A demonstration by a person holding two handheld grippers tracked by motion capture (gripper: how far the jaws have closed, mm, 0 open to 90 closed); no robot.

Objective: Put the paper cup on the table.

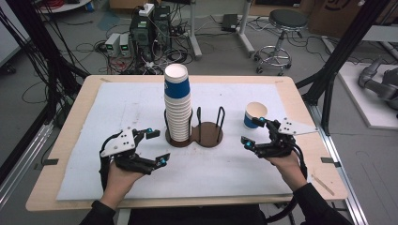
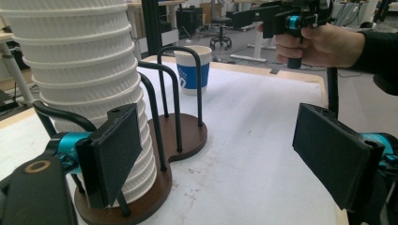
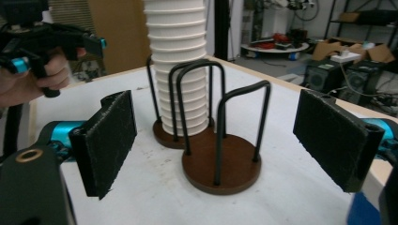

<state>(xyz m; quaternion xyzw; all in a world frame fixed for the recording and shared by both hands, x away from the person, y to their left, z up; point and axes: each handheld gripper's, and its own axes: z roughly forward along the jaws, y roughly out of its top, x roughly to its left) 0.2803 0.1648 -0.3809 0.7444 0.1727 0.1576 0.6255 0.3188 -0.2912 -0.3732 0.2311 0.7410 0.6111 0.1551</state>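
- Left gripper (image 1: pixel 156 148): released, jaws spread with nothing between them, just left of the cup stack (image 1: pixel 178 104).
- Right gripper (image 1: pixel 254 131): released, jaws spread and empty, just beside the single cup (image 1: pixel 255 115).
- Cup stack: upright in the left ring of the brown wire holder (image 1: pixel 208 133).
- Single cup: upright on the white mat (image 1: pixel 117 108), right of the holder.

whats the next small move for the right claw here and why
Probably ease the right claw toward the single cup beside it until the open jaws straddle its wall. The cup stands upright, alone, apart from the stack of cups, and the near ring of the holder is bare.
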